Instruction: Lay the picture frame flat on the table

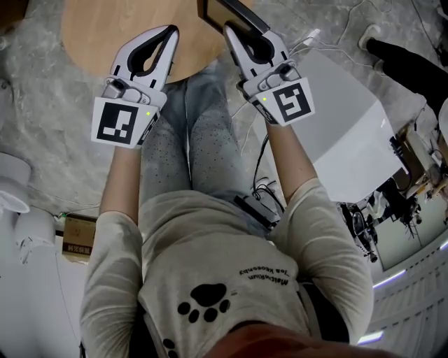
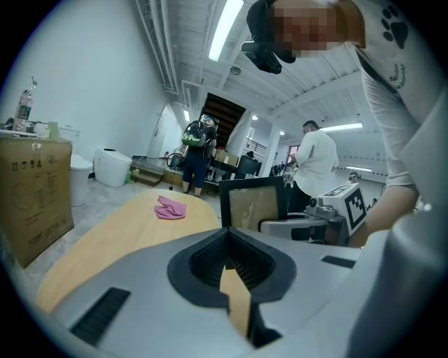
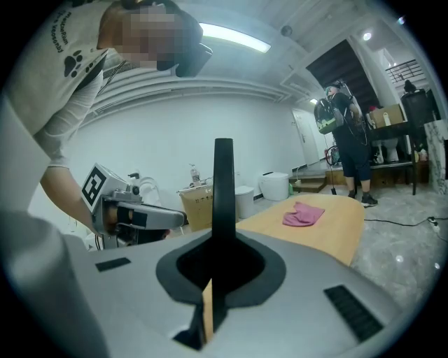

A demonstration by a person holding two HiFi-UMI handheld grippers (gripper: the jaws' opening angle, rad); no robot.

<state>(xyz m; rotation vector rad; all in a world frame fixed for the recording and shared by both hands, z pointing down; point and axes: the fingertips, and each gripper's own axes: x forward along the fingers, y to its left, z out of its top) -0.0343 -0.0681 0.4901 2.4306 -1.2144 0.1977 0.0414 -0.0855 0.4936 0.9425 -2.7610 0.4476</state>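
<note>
We note the left gripper point(image 1: 170, 33) over the near rim of the round wooden counter point(image 1: 105, 35), its fingers point(image 2: 140, 273) pressed together with nothing between them. The right gripper point(image 1: 232, 31) sits beside it to the right, its fingers point(image 3: 308, 280) clamped narrowly on the picture frame point(image 1: 234, 12). In the right gripper view the frame shows edge-on, a thin black bar rising straight up out of the grip. In the left gripper view we see its face: black border, pale brown panel, upright and turned toward the left gripper, with the right gripper gripping its right side. The frame is at the counter's right-hand edge; we cannot tell whether its lower edge touches the wood. A crumpled pink cloth point(image 2: 170, 208) lies farther along the counter, well apart from the frame. A cardboard box point(image 2: 31, 192) stands on the floor off to the left.
</note>
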